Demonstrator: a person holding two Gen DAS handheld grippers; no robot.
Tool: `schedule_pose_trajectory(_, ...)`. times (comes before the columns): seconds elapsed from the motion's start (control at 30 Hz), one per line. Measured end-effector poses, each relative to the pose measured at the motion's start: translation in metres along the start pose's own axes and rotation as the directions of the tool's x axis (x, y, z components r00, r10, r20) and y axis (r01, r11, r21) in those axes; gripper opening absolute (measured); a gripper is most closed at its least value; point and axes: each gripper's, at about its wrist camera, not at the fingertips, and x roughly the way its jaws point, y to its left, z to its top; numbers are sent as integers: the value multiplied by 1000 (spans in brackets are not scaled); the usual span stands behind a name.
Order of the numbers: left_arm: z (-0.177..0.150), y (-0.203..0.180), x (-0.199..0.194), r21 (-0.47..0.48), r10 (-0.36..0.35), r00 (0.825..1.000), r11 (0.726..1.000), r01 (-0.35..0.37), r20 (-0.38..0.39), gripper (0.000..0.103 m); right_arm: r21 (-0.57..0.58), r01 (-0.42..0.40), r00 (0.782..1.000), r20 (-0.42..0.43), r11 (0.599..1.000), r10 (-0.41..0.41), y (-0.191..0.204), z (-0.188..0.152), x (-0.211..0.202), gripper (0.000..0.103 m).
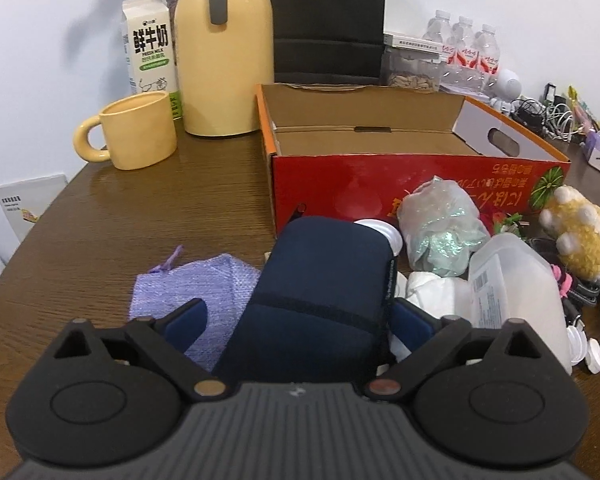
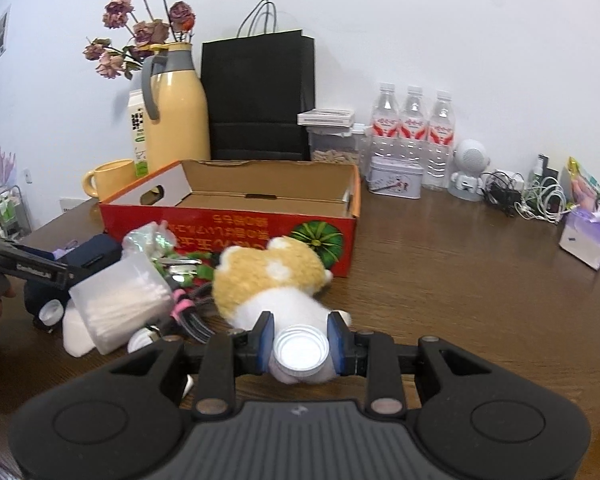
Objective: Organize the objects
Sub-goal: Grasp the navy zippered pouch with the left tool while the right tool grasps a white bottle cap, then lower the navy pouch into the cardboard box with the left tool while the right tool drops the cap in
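1. At the bottom centre of the right wrist view, the right gripper was clamped on a white cap, its blue pads pressing both sides.
2. Just above the cap lay a plush toy, touching the red front wall of the open box in mid-frame.
3. Left of the toy sat a clear tub on its side, a glittery bag and more white caps on the table.
4. In the lower centre of the left wrist view, the left gripper stood wide, with a navy pouch between its fingers; the left pad was clear of it, and contact on the right was hard to judge.
5. A purple mesh bag lay just left of the pouch.
6. In the upper left of that view stood a mug, a milk carton and a yellow flask.
7. Water bottles stood at upper right of the right wrist view, behind a tin.
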Motion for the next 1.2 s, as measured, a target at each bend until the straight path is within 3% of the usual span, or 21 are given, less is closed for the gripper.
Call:
schedule_pose_trajectory(0.1, -2, -2, -1, 4, -33, 999, 999, 33, 9, 80, -11, -11, 1000, 1, 1000, 11, 8, 3, 2, 28)
schedule_pose_trajectory(0.3, -2, 2, -7, -6, -46, 998, 999, 47, 35, 71, -34, -27, 1000, 6, 999, 27, 21, 11, 7, 28)
schedule_pose_trajectory(0.5, 0, 3, -15, -25, -47, 998, 998, 49, 52, 68, -48, -41, 999, 24, 998, 42, 29, 20, 15, 28)
schedule_pose_trajectory(0.73, 19, 4, -36, -49, -45, 991, 997, 52, 127, 66, -54, -58, 995, 74, 997, 62, 34, 41, 27, 28)
schedule_pose_trajectory(1.0, 65, -12, -59, -22, -63, 965, 997, 71, 256, 65, -46, -76, 984, 156, 996, 82, 38, 81, 55, 28)
schedule_pose_trajectory(1.2, 104, -31, -42, -22, -67, 946, 997, 77, 317, 65, -22, -71, 983, 170, 997, 74, 40, 110, 93, 28)
